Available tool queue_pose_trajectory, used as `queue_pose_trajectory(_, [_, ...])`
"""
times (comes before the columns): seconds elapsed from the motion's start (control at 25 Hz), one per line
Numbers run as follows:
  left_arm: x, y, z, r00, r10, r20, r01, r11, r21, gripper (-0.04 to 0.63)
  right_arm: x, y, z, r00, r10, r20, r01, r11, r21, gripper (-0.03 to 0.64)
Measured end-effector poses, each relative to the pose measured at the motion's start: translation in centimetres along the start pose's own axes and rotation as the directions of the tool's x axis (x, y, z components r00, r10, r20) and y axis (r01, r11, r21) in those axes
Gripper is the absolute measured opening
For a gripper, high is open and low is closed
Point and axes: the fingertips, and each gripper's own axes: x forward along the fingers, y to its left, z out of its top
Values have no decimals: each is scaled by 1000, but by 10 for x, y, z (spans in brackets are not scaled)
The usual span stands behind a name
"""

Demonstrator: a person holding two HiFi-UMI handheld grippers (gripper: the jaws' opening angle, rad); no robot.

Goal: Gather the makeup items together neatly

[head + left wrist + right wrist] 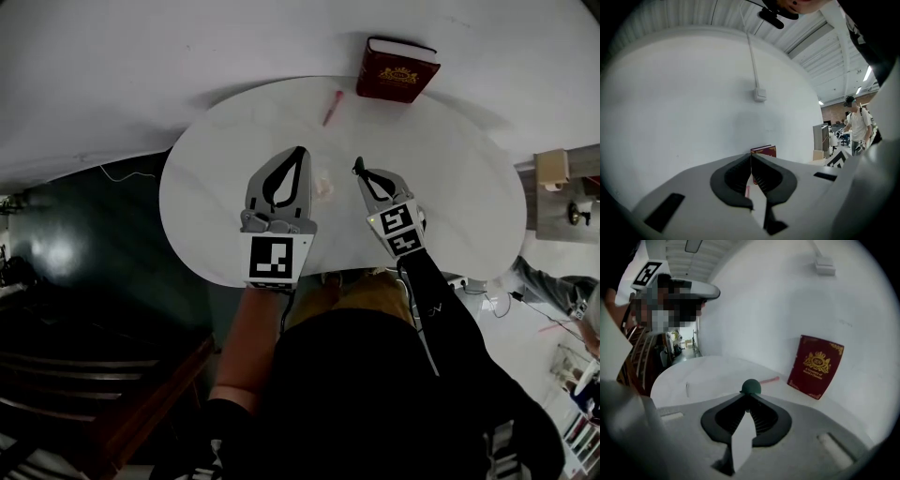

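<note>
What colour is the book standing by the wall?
Book: dark red with a gold crest, clearest in the right gripper view.

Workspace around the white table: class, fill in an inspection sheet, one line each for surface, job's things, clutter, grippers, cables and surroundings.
Surface: white table, mostly bare.
Job's things: pink stick lies near the far edge; small pale item lies between the grippers; green-tipped item is in the right gripper.
Clutter: red box stands at the wall.
Grippers: left gripper shut, nothing in it; right gripper shut on the green-tipped item.
Cables: thin white cable on the floor at left.
Surroundings: white wall, dark floor, a person standing far off.
</note>
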Motion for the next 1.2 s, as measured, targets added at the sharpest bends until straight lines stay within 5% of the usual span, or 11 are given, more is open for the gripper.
queue_pose_trajectory(0.24, [-2,14,-9,999,35,-25,-36,999,-18,8,34,18,-46,976,53,-213,-79,990,-114,32])
queue_pose_trajectory(0.48, [-8,25,-25,995,59,-78,-61,998,-12,8,54,47,-90,905,143,-401,-221,963,-155,78])
queue_pose_trajectory(0.68, [-9,30,-23,996,64,-54,-65,998,-17,8,54,53,-88,906,171,-387,-238,962,-131,102])
queue_pose_trajectory(0.88, [-12,29,-34,992,56,-112,-58,998,-16,8,49,51,-84,916,159,-369,-221,967,-130,115])
queue_pose_trajectory(1.2, [-7,24,-21,998,25,-52,-25,1000,5,8,33,39,-69,940,109,-325,-163,976,-143,146])
